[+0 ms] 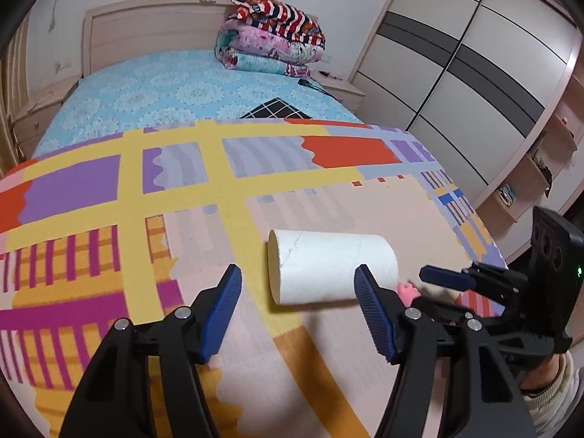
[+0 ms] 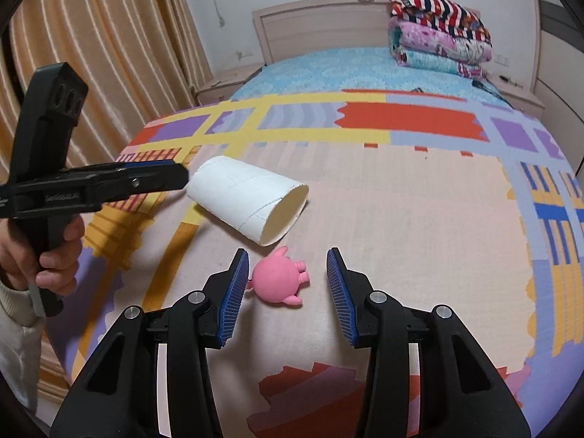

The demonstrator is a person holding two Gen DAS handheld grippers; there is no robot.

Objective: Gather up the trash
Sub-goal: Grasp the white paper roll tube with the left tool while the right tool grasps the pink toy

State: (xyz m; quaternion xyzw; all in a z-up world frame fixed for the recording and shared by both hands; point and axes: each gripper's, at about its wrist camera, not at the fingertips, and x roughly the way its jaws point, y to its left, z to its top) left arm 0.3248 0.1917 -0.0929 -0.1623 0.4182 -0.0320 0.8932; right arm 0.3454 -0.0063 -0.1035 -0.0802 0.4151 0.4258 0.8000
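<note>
White cardboard tube (image 1: 330,266) and pink toy pig (image 2: 279,280) on the patterned blanket (image 2: 419,211).
The hollow tube lies on its side, its seam slightly torn; the small pig lies just beside its open end, apart from it.

Both wrist views low, near, facing headboard (image 1: 146,25), sharing paper tube (image 1: 328,266).

White paper tube (image 2: 252,200), pink pig toy (image 2: 279,281) (blue-padded black grippers), multicoloured plaid blanket (image 2: 419,219).
</note>
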